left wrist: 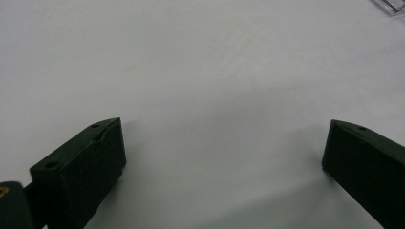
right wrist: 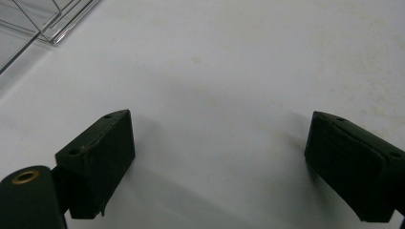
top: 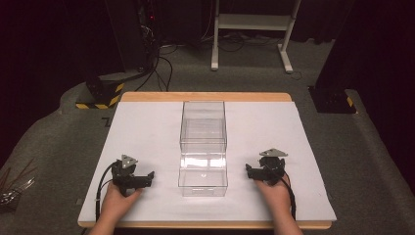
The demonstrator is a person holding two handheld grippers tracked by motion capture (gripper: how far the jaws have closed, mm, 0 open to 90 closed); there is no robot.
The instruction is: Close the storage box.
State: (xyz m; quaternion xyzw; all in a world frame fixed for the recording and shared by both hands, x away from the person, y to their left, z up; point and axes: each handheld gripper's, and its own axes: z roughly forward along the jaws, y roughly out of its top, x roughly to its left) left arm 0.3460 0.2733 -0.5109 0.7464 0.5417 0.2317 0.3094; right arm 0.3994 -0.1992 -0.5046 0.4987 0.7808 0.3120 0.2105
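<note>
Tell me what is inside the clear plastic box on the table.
The clear plastic box looks empty: through its walls only the white table cover and reflections show. Glare on the near half could hide something small or clear. Both grippers, left and right, rest outside it.

clear plastic drawer box (top: pixel 203 147), mid-table, drawer pulled out
</note>
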